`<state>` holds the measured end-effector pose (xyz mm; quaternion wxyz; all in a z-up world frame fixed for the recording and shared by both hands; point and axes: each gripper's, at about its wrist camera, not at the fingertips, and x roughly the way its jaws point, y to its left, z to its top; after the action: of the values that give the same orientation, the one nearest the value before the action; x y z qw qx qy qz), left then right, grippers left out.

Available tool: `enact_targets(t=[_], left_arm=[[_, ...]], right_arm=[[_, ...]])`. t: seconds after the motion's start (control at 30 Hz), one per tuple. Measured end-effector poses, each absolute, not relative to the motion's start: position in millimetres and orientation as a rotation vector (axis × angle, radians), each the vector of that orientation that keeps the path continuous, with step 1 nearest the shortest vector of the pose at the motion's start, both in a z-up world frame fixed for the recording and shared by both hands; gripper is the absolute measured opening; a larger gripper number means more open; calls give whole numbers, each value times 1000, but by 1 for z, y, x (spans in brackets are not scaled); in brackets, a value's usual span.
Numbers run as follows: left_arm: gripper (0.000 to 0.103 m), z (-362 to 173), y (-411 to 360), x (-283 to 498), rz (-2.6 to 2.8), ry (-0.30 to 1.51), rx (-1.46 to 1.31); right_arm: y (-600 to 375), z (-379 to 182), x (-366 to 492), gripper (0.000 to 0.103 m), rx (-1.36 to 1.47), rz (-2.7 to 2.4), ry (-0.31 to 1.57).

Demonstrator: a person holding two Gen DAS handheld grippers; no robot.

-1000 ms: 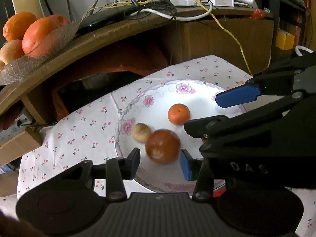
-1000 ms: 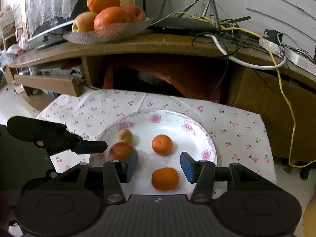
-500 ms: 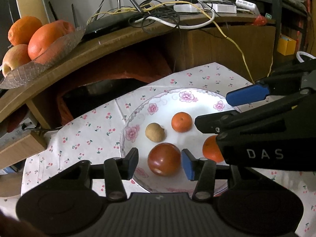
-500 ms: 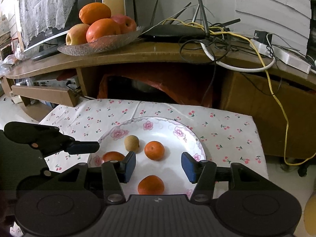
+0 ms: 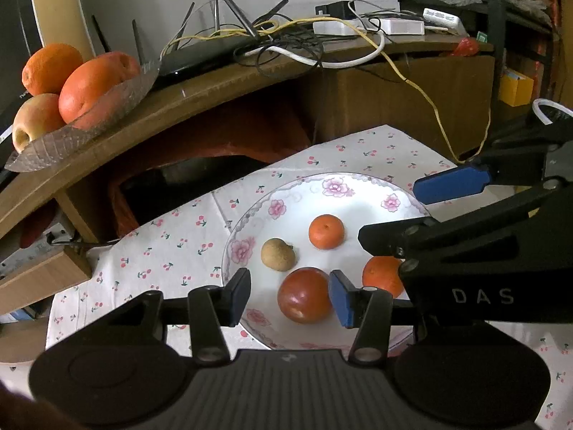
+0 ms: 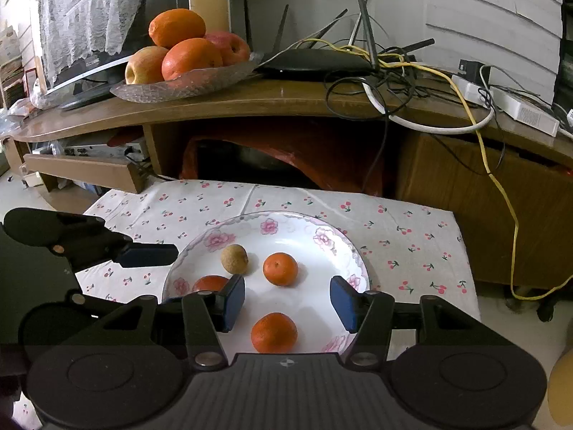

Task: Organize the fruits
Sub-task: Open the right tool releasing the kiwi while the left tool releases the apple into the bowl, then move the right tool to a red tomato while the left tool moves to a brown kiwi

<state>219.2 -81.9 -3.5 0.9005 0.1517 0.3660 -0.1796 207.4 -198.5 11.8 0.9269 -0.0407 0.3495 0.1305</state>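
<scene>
Left wrist shows whole tomato (image 5: 304, 294) between open left claw (image 5: 290, 297); right wrist hides it behind open right claw (image 6: 288, 302), above mandarin (image 6: 274, 332).

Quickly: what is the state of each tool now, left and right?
Left tool: open, holding nothing; the tomato sits between its fingers.
Right tool: open, holding nothing, above the near tangerine.
</scene>
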Motion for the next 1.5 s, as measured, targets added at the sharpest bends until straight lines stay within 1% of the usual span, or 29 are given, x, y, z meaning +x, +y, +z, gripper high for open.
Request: enact_targets(t=[0.47, 0.73, 0.8, 0.83, 0.9, 1.17, 1.3, 1.37, 1.5], left_arm=[[54, 1, -74, 200, -376, 750, 336], [54, 3, -49, 172, -385, 777, 333], [54, 3, -42, 164, -384, 787, 329], [54, 3, -38, 160, -383, 790, 328], [54, 3, -31, 150, -378, 796, 326], [55, -16, -10, 120, -388, 851, 334], [55, -29, -7, 122, -417, 867, 346], [55, -34, -9, 124, -438, 866, 345], [56, -44, -11, 130, -453, 877, 349]], right_arm=[[-201, 13, 188, 55, -102, 278, 720], [-201, 8, 168, 55, -125, 313, 758], [-201, 5, 162, 57, -132, 327, 771], [-201, 4, 159, 61, -138, 333, 777], [-199, 1, 153, 62, -153, 348, 793], [-197, -16, 136, 62, -193, 390, 861], [-196, -25, 134, 63, -202, 398, 887], [-195, -26, 135, 66, -204, 400, 888], [-194, -27, 135, 66, -203, 405, 885]])
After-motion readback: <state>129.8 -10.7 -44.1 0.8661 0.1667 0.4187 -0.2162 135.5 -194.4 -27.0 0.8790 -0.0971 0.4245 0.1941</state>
